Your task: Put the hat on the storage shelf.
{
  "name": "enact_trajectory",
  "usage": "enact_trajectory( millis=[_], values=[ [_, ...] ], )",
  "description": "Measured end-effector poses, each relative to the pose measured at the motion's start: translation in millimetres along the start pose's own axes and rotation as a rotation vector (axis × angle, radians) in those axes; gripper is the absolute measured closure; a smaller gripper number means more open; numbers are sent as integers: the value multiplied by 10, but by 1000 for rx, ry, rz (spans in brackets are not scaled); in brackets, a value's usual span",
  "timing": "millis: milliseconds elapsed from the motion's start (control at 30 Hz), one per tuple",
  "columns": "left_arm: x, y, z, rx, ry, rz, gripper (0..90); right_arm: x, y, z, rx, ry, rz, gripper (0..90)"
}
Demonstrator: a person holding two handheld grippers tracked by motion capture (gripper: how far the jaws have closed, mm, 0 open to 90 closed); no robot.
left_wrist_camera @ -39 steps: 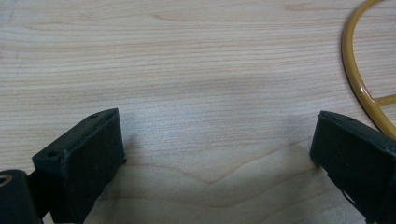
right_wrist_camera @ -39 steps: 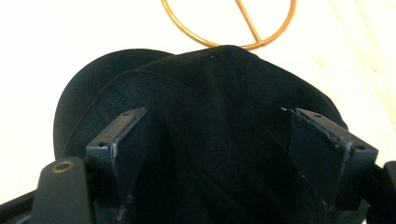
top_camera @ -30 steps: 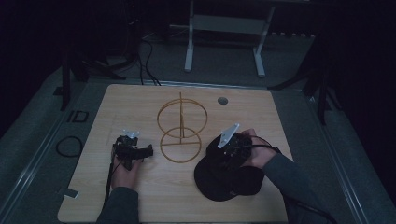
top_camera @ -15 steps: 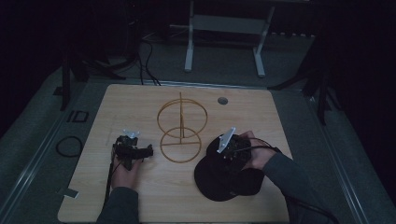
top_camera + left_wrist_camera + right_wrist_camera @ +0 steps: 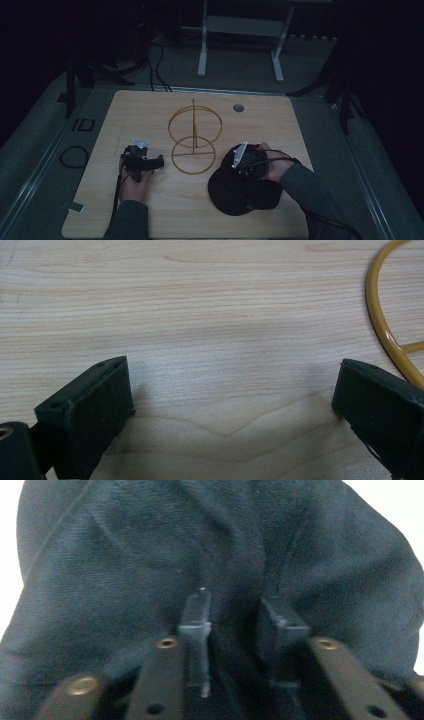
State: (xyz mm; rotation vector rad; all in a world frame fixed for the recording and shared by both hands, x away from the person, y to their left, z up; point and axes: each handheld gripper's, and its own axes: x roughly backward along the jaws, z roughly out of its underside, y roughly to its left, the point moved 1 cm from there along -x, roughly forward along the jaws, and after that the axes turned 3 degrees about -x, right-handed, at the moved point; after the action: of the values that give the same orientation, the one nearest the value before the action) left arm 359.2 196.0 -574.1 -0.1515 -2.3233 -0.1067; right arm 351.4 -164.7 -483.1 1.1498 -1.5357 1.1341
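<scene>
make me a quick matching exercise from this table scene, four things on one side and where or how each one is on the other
Things:
1. left tool
2. right tool
3. wire stand
4. cap

States:
a. dark cloth, lying near the table's right front
b. jaws wide apart over bare wood
c. yellow rings, upright at the table's middle
d. jaws close together, pinching dark cloth

Pairs: 1-b, 2-d, 3-c, 4-a

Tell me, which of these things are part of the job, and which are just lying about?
In use:
- cap, its dark cloth pinched between the right gripper's jaws
- wire stand, right beside it, probably where the cap goes

Lying about:
- left gripper, open, resting on the table, holding nothing
- metal frame on the floor beyond
</scene>
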Motion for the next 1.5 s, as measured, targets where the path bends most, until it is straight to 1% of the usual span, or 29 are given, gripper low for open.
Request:
enact_trajectory(
  millis=[33,67,133,167,200,367,467,500,567,600,667,700,933,1033,1067,1267,1333,1400,1500],
  values=[
    [0,0,0,0,0,0,24,0,0,0,0,0,0,709],
    [0,0,0,0,0,0,24,-21,9,-6,6,5,-9,770],
    [0,0,0,0,0,0,24,-31,17,-13,2,13,-13,811],
    [0,0,0,0,0,0,24,-34,20,-18,9,14,-15,841],
    [0,0,0,0,0,0,24,-33,27,-22,8,20,-17,852],
    [0,0,0,0,0,0,24,13,32,-31,9,21,-5,862],
    [0,0,0,0,0,0,24,68,17,-12,-9,-4,-8,864],
    [0,0,0,0,0,0,24,94,12,-4,-19,-7,-18,864],
    [0,0,0,0,0,0,24,140,-5,11,-12,-30,-18,865],
    [0,0,0,0,0,0,24,168,-7,19,-21,-31,-29,865],
    [0,0,0,0,0,0,24,184,-11,24,-19,-37,-37,866],
    [0,0,0,0,0,0,24,234,-23,41,-18,-55,-71,866],
    [0,0,0,0,0,0,24,328,-41,69,-3,-50,-79,866],
    [0,0,0,0,0,0,24,379,-51,76,-9,-52,-82,866],
    [0,0,0,0,0,0,24,432,-69,89,-7,-52,-82,866],
    [0,0,0,0,0,0,24,611,-137,160,-44,-91,-88,865],
    [0,0,0,0,0,0,24,654,-168,184,-54,-114,-101,865],
    [1,2,0,-2,2,0,24,682,-190,206,-69,-127,-114,865],
    [1,2,0,-2,2,0,24,713,-219,236,-80,-138,-118,865]
  ],
)
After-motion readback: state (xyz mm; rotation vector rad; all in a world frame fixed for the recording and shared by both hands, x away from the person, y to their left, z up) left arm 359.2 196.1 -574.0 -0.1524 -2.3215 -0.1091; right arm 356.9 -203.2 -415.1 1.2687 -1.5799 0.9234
